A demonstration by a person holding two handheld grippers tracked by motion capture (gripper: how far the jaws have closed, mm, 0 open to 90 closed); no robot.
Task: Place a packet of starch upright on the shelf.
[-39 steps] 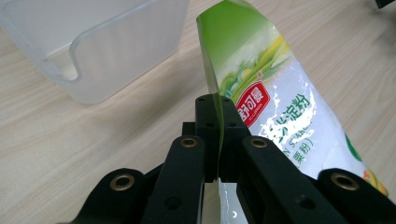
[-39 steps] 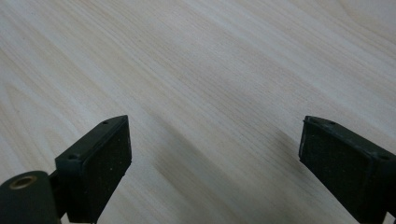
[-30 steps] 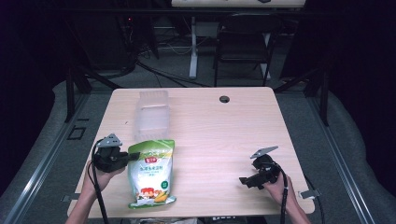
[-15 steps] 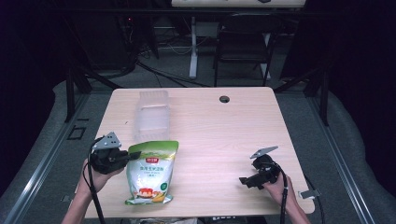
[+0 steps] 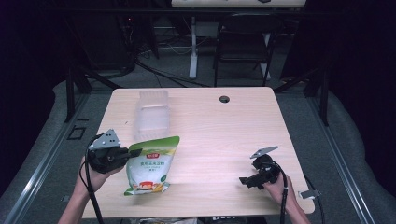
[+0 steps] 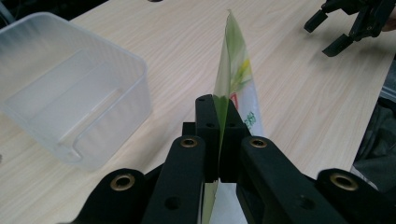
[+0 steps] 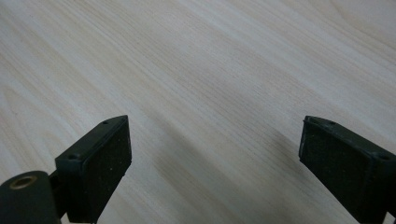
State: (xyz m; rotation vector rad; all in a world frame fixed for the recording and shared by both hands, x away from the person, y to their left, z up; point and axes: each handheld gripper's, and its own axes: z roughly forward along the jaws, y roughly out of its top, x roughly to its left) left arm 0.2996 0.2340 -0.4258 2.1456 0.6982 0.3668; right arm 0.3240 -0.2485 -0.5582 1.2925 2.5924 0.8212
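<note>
Jaws of the left gripper (image 6: 218, 140) clamped on the top edge of the green-and-white bag (image 5: 148, 165), bag at the table's (image 5: 210, 126) near left, clear plastic container (image 5: 151, 112) just beyond it, right gripper (image 5: 247, 182) wide apart, holding nothing, near right.

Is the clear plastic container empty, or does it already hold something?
Empty. The clear plastic container shows only its bare floor and walls in the left gripper view; the green pouch lies outside it, pinched by the left gripper.

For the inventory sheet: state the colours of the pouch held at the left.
The pouch is green on top and white below, with red-orange print near the bottom; the high view shows it best.
</note>
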